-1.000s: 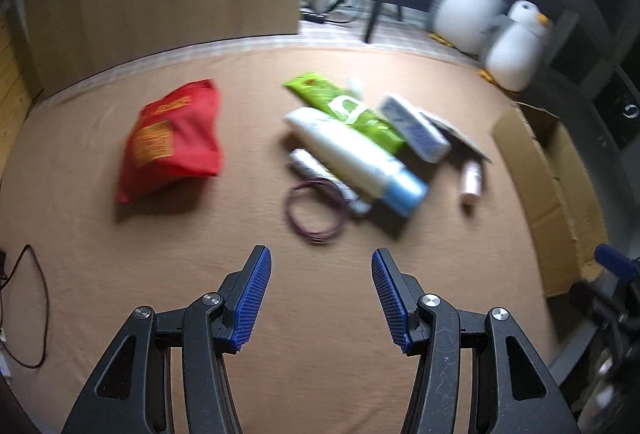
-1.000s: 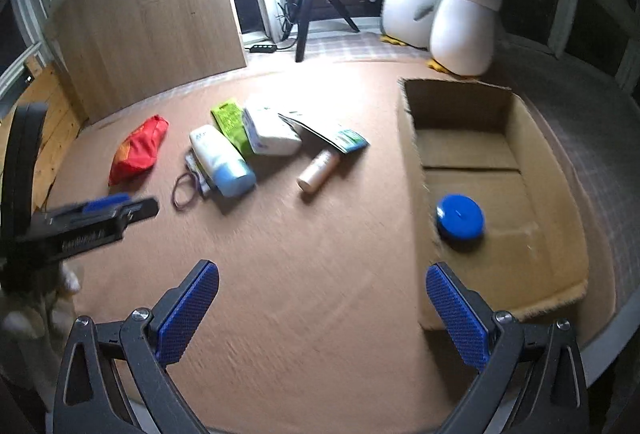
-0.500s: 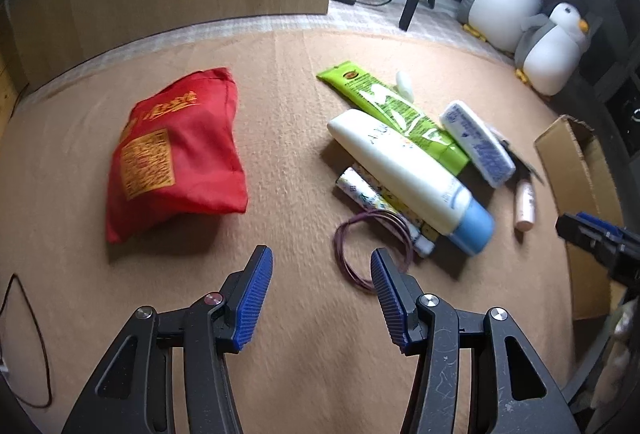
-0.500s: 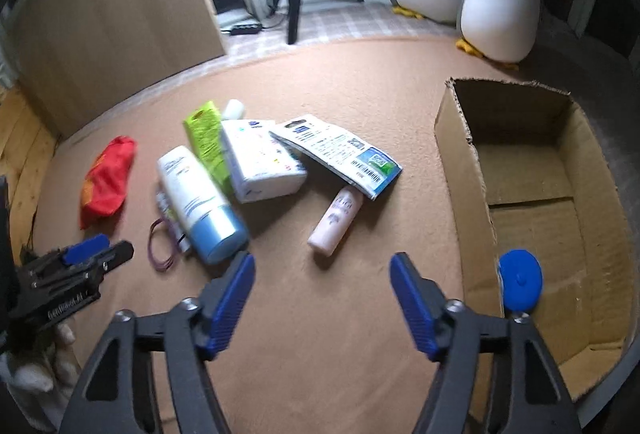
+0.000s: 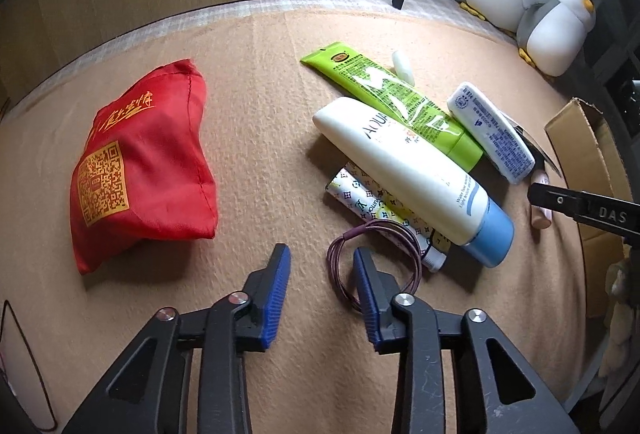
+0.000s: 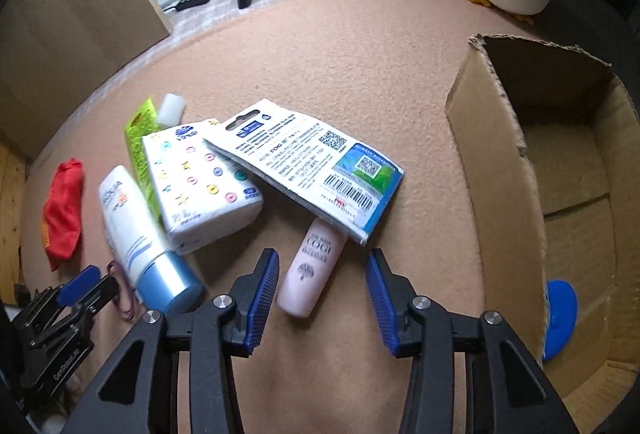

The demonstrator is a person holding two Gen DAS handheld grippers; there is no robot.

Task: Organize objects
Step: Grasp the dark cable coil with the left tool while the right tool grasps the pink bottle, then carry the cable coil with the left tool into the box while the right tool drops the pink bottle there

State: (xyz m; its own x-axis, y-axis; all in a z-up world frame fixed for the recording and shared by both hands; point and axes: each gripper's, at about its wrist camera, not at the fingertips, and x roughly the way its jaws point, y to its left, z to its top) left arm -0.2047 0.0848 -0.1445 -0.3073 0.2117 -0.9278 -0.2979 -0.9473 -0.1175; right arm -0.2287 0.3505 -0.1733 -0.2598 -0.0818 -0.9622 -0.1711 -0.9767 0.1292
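The left tongs (image 5: pixel 318 266) are closing; the purple hair-tie loop (image 5: pixel 374 266) is straddled, unclamped. The right tongs (image 6: pixel 322 274) are closing around the pink bottle (image 6: pixel 310 270), not yet pressed. Both items lie mid-carpet (image 6: pixel 340 54); the cardboard box (image 6: pixel 500 170) stands at its right edge. Risks: the thin loop may slip free; the round bottle may roll, disturbing the card pack (image 6: pixel 308 162) overlapping it.

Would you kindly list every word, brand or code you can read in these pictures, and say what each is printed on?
"AQUA": white tube with blue cap.
"DAS": black body of the right gripper, seen from the left wrist.
"GOGI", uncertain: pink bottle.
QR code, gold characters unreadable: red pouch.
Barcode, QR codes, small print unreadable: card package.
Small print unreadable: green tube, tissue pack.
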